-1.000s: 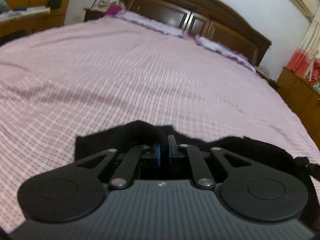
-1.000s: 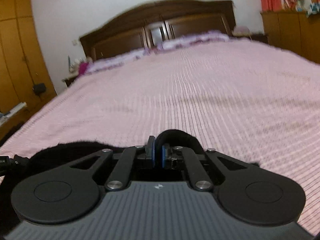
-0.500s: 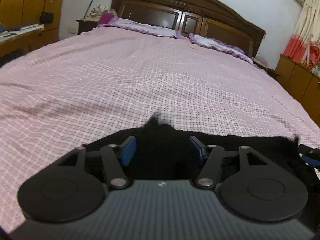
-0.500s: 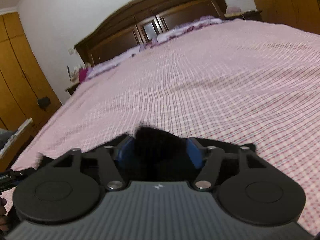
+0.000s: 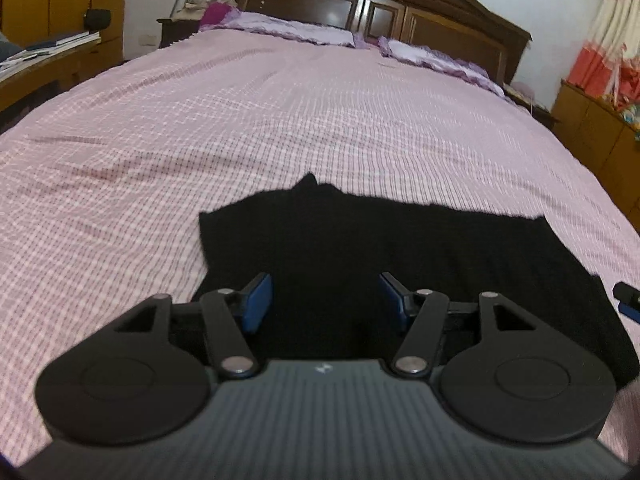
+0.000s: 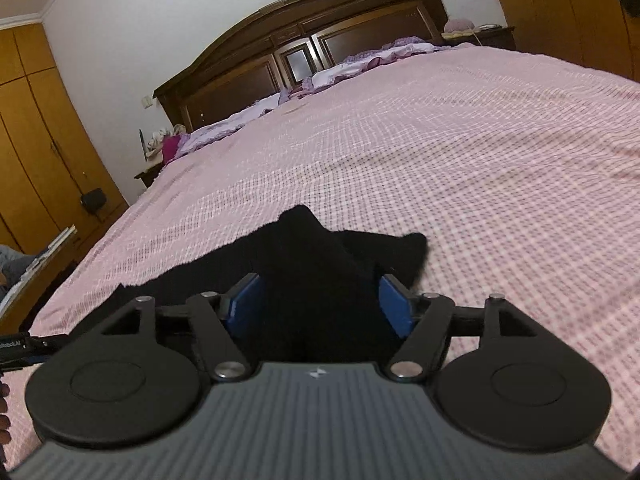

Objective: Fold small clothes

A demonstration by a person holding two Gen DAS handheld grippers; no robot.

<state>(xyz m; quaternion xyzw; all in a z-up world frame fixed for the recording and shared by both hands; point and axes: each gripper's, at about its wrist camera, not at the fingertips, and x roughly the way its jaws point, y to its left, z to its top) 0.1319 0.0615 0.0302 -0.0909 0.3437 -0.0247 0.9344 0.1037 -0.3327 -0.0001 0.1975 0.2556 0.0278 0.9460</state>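
A small black garment lies spread on the pink checked bedspread, a small peak of cloth standing up at its far edge. My left gripper is open just above its near left part, blue pads wide apart with nothing between them. In the right wrist view the same black garment shows a raised bump in the cloth. My right gripper is open over its right end, the jaws set either side of the bump without closing on it. The right gripper's tip shows at the left view's right edge.
The bed runs back to a dark wooden headboard with purple pillows. A wooden wardrobe and a desk with papers stand to the left, wooden cabinets to the right. A hand shows at the left edge.
Both grippers were shut on the black garment a second ago. They have opened, let the cloth go, and drawn back a little. The garment now lies flat on the bed.
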